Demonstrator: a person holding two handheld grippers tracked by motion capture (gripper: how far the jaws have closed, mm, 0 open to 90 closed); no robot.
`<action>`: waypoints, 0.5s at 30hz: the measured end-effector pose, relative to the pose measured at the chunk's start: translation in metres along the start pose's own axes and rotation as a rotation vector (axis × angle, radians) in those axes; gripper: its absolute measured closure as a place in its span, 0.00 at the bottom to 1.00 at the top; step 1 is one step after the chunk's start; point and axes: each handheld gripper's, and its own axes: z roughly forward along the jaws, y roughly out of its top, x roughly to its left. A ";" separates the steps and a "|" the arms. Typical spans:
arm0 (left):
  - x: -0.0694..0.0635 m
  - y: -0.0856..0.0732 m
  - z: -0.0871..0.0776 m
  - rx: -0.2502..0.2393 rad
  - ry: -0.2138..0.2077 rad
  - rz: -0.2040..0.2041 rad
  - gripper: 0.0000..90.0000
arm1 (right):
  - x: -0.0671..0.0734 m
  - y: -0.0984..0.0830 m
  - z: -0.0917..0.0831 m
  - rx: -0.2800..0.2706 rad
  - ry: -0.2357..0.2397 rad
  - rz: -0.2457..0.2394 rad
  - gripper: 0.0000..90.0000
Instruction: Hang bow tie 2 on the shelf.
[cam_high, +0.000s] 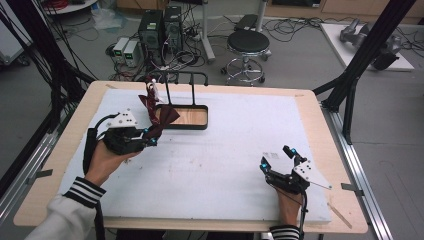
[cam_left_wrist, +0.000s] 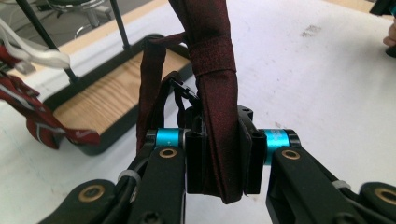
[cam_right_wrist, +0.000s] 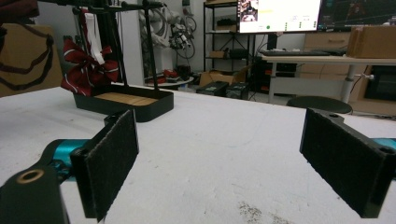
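Matt maroon cloth bow tie (cam_left_wrist: 215, 70) — wood-floored black tray (cam_high: 186, 118) — rough white table cover (cam_high: 225, 165)

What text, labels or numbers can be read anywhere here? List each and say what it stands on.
None can be read.
Monitor in the right gripper view: light window with marks, too small and blurred.
White tag on the striped bow tie on the stand: no legible print.
Dark red bow tie in the left gripper: no text.
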 end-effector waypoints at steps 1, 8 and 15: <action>0.001 0.002 0.001 -0.007 0.003 -0.001 0.85 | 0.000 0.000 0.000 -0.001 0.000 0.000 0.12; 0.005 0.016 0.012 -0.047 0.009 0.004 0.85 | 0.000 0.000 0.001 0.001 -0.001 -0.004 0.12; 0.012 0.027 0.021 -0.062 -0.002 -0.009 0.85 | 0.000 0.000 0.001 0.001 0.000 -0.003 0.12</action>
